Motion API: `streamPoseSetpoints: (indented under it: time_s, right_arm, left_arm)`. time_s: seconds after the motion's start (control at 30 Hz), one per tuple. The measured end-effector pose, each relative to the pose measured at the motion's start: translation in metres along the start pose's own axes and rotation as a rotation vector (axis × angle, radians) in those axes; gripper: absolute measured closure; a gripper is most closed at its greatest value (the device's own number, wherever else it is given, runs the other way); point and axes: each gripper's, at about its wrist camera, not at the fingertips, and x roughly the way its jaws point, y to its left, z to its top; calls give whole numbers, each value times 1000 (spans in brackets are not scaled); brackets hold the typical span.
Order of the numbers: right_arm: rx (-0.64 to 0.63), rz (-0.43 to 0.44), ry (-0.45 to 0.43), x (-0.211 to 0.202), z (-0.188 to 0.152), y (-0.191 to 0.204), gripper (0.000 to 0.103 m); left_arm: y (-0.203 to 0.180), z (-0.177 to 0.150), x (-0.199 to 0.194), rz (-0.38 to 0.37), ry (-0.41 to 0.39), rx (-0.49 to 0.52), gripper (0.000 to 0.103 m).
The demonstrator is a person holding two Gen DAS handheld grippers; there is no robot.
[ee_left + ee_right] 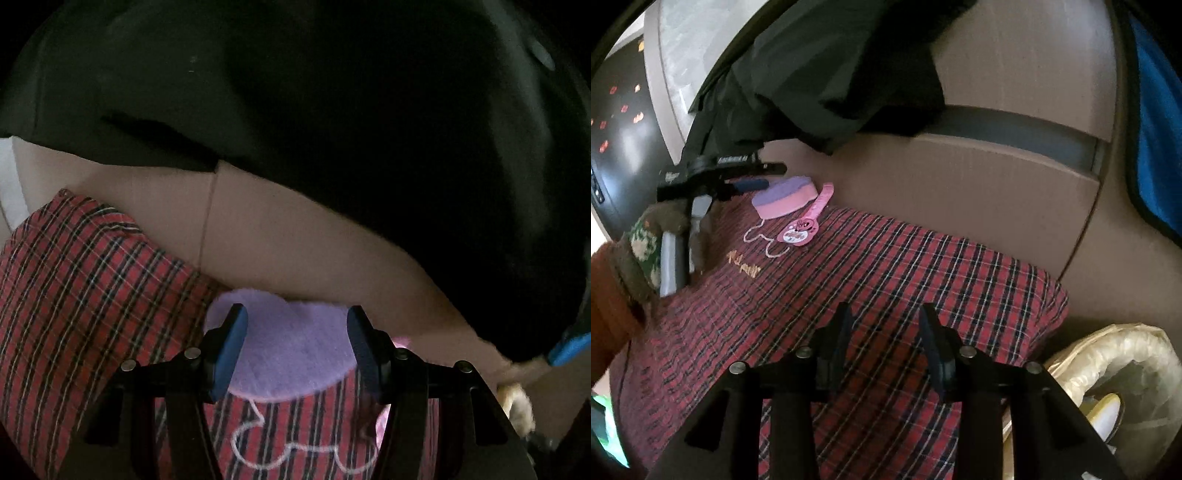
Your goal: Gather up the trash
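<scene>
Left wrist view: left gripper (293, 350) at the 6 o'clock edge, jaws spread wide with nothing pressed between the pads. Between and just beyond the fingertips, a purple-and-pink sponge (291, 354) lying on a red plaid cloth (85, 295). A thin white cord (258, 439) looping across the cloth below the sponge. Beyond it, toward 12 o'clock, a tan cushioned surface (295, 243) – then a large black garment (369, 129) filling the upper half. At 4 o'clock, a blue pad of the other gripper, blurred.

Right wrist view: right gripper (886, 332) at 6 o'clock, jaws parted with only plaid cloth (923, 288) showing in the gap, nothing held. At 10 o'clock, well apart from these fingertips, the sponge (785, 197) seen again, resting flat on the cloth. Touching its right side, a pink strap with a round tag (803, 229). Just left of the sponge, the left gripper (746, 184), its blue pad close beside it – contact not clear. A gloved hand (642, 251) on that tool at 9 o'clock. Black garment (831, 74) draped at 12 o'clock. At 4 o'clock, off the cloth's edge, a bin lined with a pale plastic bag (1119, 362).
</scene>
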Motion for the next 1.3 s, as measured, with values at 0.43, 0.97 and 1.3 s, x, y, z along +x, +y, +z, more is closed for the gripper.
streamPoseSetpoints:
  time_s: [0.43, 0.97, 1.3]
  right_arm:
    - [-34, 62, 12, 41, 38, 65, 65]
    - [-62, -126, 88, 157, 86, 109, 74]
    - [-23, -69, 144, 74, 36, 39, 90]
  left_arm:
    - [-21, -51, -52, -95, 71, 32, 46]
    - [94, -8, -68, -82, -51, -173, 46]
    - [70, 20, 3, -164, 15, -115, 46]
